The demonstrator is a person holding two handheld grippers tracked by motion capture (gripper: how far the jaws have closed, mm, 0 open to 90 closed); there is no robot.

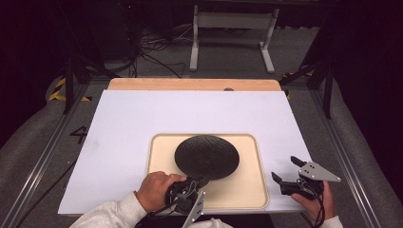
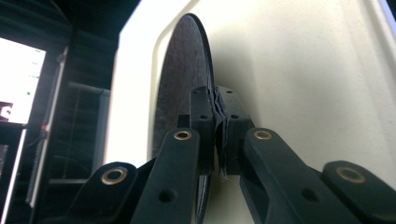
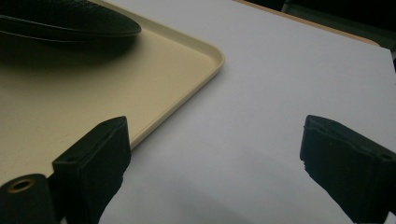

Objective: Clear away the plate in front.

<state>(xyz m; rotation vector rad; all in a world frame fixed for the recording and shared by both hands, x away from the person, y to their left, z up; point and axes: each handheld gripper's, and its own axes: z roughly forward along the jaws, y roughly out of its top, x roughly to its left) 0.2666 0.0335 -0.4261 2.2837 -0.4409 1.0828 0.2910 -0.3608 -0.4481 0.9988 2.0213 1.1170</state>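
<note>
While its fingers hide the rim, left gripper [image 2: 219,135] pinches black plate [image 1: 206,156].

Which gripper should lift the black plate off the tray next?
Left. The left gripper is already shut on the black plate's near rim, while the right gripper is open beside the tray.

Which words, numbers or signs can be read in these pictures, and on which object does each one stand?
"4": a dark mark on the floor left of the table, blurred, so the reading is uncertain.
Bright screen at the left of the left gripper view: small marks, too blurred to read.
No text on the black plate, the cream tray or the white table top.
</note>
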